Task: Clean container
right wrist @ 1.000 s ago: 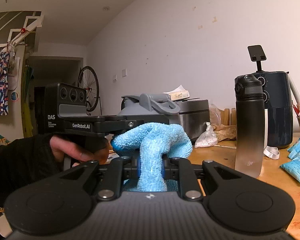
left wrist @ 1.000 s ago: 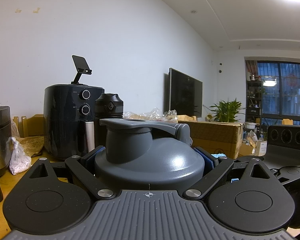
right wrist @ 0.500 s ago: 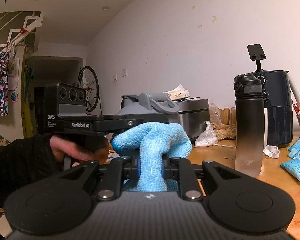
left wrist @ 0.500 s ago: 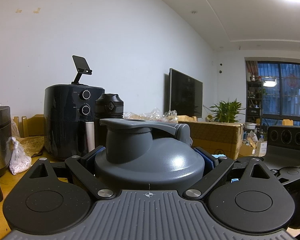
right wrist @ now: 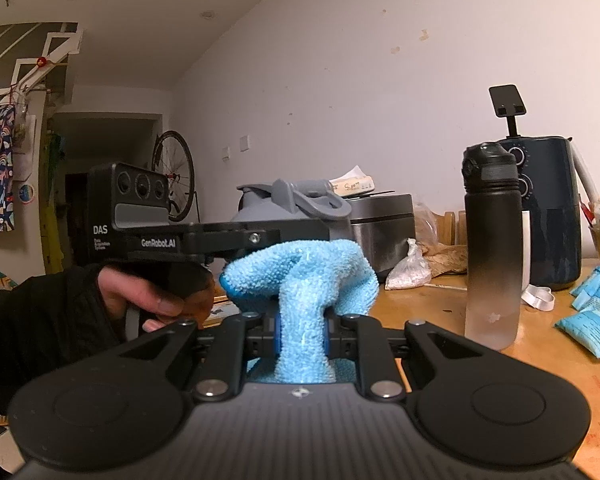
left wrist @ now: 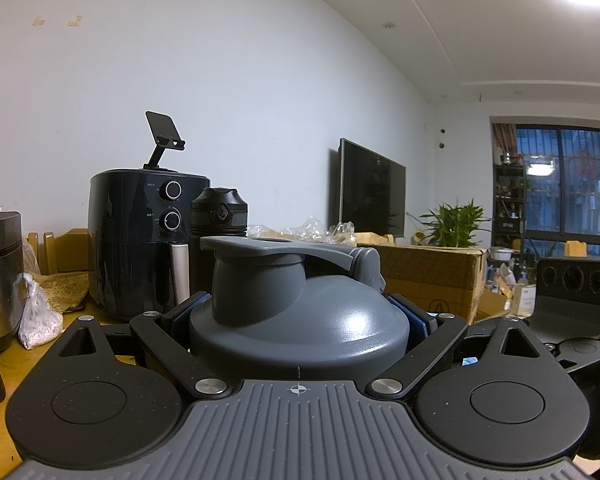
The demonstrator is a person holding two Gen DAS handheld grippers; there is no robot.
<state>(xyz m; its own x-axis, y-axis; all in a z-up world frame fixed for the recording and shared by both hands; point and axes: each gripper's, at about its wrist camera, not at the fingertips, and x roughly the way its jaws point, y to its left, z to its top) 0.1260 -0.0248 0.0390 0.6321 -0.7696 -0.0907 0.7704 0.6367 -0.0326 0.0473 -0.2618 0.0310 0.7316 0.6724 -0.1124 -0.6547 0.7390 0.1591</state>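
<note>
- Right wrist view, far left: a hand in a dark sleeve holds the handle of the left gripper, whose black body lies level and reaches rightward across the picture.
- Just behind that gripper's bar stands the grey container, its domed lid and loop handle showing above the bar.
- In the left wrist view the left gripper is clenched around the grey container: the blue pads press against both sides of the lid's rim, and the flip cap rises between them.
- Centre of the right wrist view: the right gripper is clamped on a light blue microfibre cloth. The cloth bunches up above the jaws, just below the left gripper's bar; whether it touches the container cannot be told.
- Behind, a steel cooker with a paper on top, and a small white bag on the wooden table.
- Further right, a black bottle with a frosted base stands upright on the table.
- Behind it, a dark air fryer bears a phone stand.
- At the right edge, blue packets lie on the table.
</note>
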